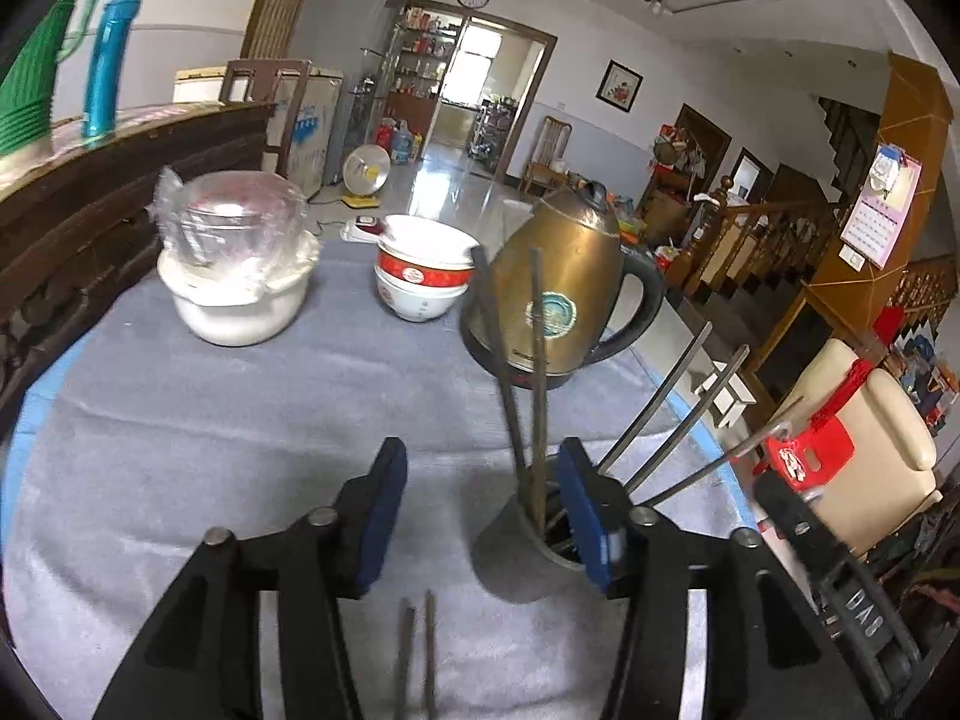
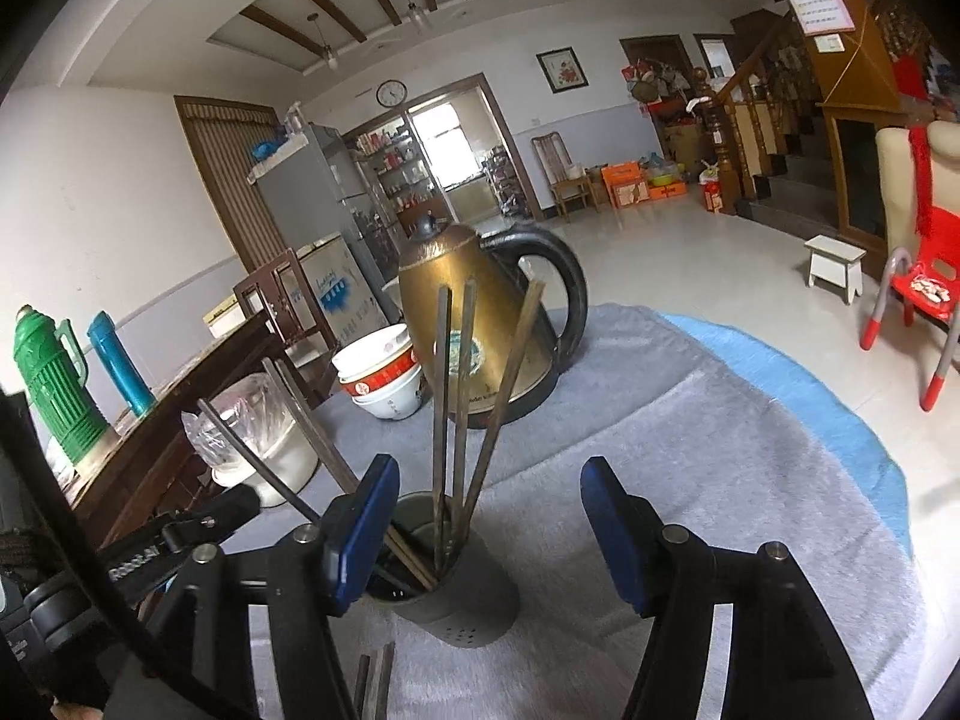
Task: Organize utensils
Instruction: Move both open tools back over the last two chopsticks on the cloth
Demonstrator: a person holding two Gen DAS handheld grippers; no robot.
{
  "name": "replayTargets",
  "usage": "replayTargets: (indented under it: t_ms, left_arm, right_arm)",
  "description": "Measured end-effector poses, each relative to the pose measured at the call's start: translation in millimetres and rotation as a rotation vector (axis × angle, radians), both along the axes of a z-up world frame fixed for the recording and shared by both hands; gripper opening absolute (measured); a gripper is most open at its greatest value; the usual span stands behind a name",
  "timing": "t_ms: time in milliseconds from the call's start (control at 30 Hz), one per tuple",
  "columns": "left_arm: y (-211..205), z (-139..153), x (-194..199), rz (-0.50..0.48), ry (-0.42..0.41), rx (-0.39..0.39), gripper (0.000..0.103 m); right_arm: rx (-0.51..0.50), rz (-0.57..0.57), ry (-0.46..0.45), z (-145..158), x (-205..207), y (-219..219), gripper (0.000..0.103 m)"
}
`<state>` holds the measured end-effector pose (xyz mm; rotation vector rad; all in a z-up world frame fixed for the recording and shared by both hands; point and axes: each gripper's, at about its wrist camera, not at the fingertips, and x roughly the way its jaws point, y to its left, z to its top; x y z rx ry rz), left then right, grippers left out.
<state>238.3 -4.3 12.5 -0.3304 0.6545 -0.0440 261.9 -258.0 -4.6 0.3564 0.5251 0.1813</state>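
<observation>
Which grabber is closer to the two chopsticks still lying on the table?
Left. The left gripper hangs right over the loose chopsticks; the right gripper sits beside them, over by the holder.

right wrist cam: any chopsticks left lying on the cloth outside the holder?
Yes, two chopsticks lie flat on the grey cloth just in front of the holder, while the rest stand inside it.

Left gripper [image 1: 477, 516]: black plastic arms are ending in flat blue pads [image 1: 378, 516], with round silver pivot pins showing on each linkage. Right gripper [image 2: 489, 531] is showing the same build — black arms, blue pads [image 2: 612, 531], silver pins. At nine o'clock in the right wrist view, pale lettering is showing on the left gripper's black side.
</observation>
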Motion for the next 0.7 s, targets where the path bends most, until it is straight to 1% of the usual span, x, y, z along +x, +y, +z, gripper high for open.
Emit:
replayTargets:
  t_ms: [67, 167, 233, 300, 367, 400, 433, 467, 533, 633, 667, 700]
  left_arm:
    - [11, 0, -16, 0.010, 0.005, 0.003, 0.059]
    - [23, -6, -38, 0.013, 0.039, 0.026, 0.061]
    - [34, -20, -62, 0.018, 0.101, 0.068, 0.064]
    - [42, -38, -81, 0.024, 0.174, 0.101, 0.064]
    - [51, -63, -99, 0.031, 0.245, 0.103, 0.064]
    - [54, -75, -103, 0.044, 0.290, 0.102, 0.064]
    - [57, -85, -105, 0.052, 0.336, 0.098, 0.064]
    - [60, -93, -106, 0.057, 0.373, 0.088, 0.064]
    - [62, -99, -111, 0.066, 0.400, 0.088, 0.064]
    - [60, -101, -118, 0.064, 0.413, 0.101, 0.064]
    - [58, -101, -119, 0.062, 0.421, 0.106, 0.064]
    - [56, -102, -119, 0.059, 0.428, 0.106, 0.064]
  right_arm:
    - [0.004, -0.005, 0.000, 2, -10, -5, 0.067]
    - [0.009, 0.008, 0.037, 0, -25, -8, 0.067]
    - [0.008, 0.025, 0.080, -6, -36, -9, 0.067]
    - [0.020, 0.068, 0.150, -19, -55, -8, 0.067]
    - [0.034, 0.117, 0.213, -39, -70, -5, 0.067]
    - [0.023, 0.130, 0.254, -52, -75, -1, 0.067]
    - [0.016, 0.136, 0.286, -60, -76, 3, 0.067]
    - [0.016, 0.166, 0.343, -72, -74, 11, 0.067]
    - [0.007, 0.226, 0.406, -83, -69, 25, 0.067]
    - [-0.011, 0.303, 0.443, -84, -64, 44, 0.066]
    - [-0.020, 0.323, 0.458, -84, -61, 49, 0.065]
    - [-0.027, 0.341, 0.473, -85, -59, 55, 0.059]
